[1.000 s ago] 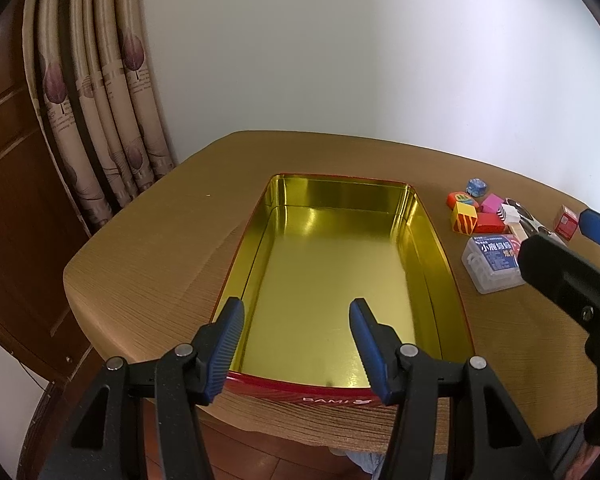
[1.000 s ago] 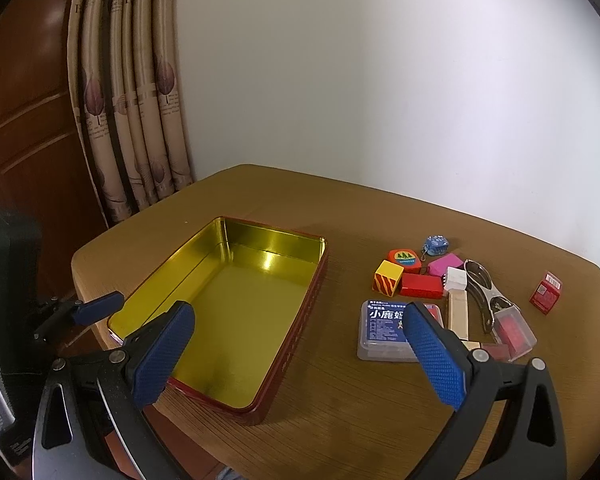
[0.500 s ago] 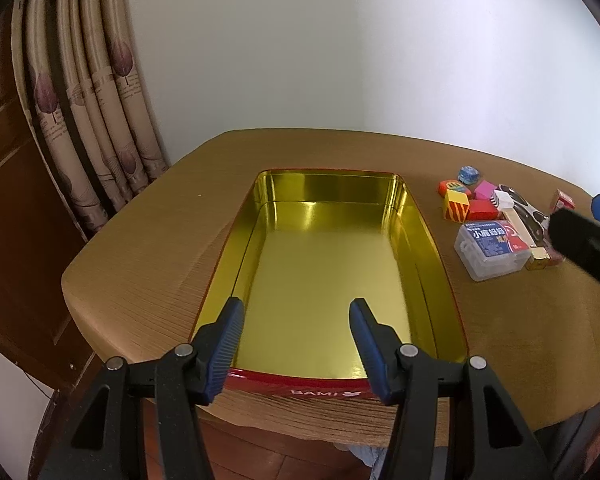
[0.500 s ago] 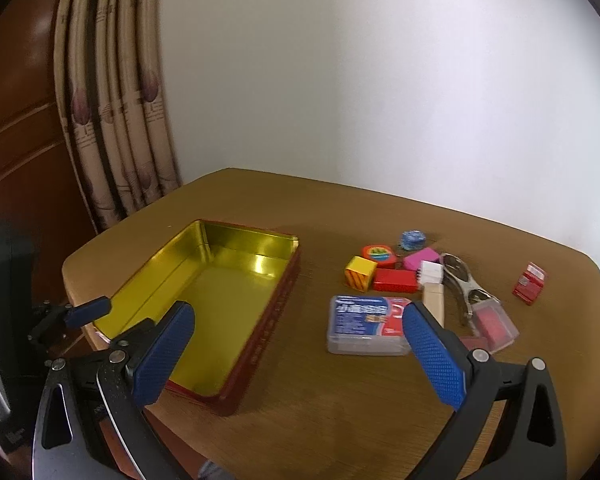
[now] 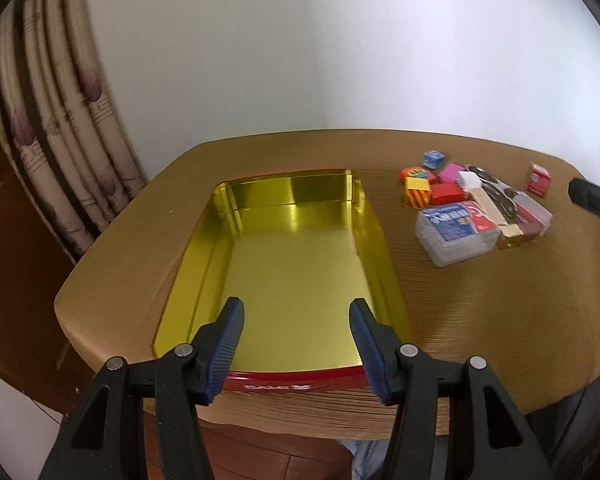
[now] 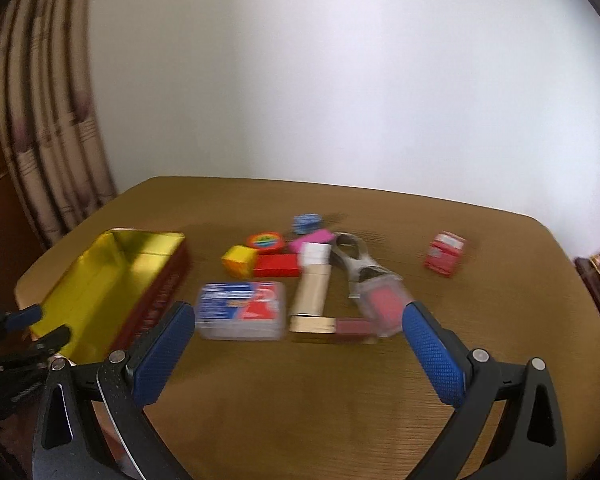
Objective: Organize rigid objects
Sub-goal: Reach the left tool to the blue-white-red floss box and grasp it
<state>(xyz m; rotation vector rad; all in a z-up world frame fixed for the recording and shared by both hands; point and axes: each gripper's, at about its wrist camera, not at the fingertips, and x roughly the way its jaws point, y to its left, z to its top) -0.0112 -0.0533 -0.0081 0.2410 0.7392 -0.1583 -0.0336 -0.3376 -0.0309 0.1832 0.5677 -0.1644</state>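
the left claw (image 5: 296, 320) hangs over the near end of the gold-lined tin (image 5: 292, 264), its blue pads spread apart with nothing between them. the tin sits open on the left part of the wooden bench (image 5: 480, 300), red on the outside. the right claw (image 6: 296, 332) is spread wide too, gripping nothing, aimed at the cluster of small things to the right of the tin. nearest it lies a clear plastic case with a blue and red label (image 6: 242, 310), with a tan block (image 6: 312, 294) just beside it. behind sit a yellow cube (image 6: 239, 260), a red block (image 6: 278, 266) and metal clippers (image 6: 354, 260). a small red box (image 6: 444, 254) stands apart on the right. that view is blurred.
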